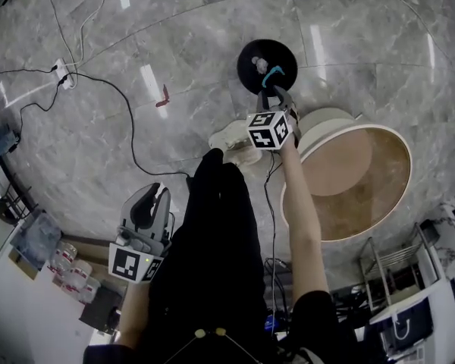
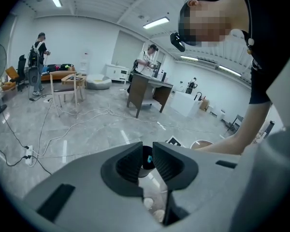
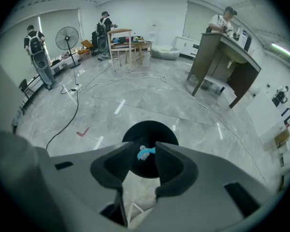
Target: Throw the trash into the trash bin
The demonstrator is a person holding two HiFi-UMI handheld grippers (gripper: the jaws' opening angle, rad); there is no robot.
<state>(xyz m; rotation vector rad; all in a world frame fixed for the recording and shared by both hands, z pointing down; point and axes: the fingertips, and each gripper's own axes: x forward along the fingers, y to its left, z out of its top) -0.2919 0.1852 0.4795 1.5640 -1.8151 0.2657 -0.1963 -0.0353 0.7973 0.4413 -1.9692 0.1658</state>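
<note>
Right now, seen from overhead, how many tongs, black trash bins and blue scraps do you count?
Tongs: 2, the left tongs and the right tongs
Black trash bin: 1
Blue scrap: 1
Total: 4

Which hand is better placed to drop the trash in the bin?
Right. The right gripper hangs above the bin, jaws apart, with the blue trash between them. The left gripper is empty, low by the person's side, away from the bin.
</note>
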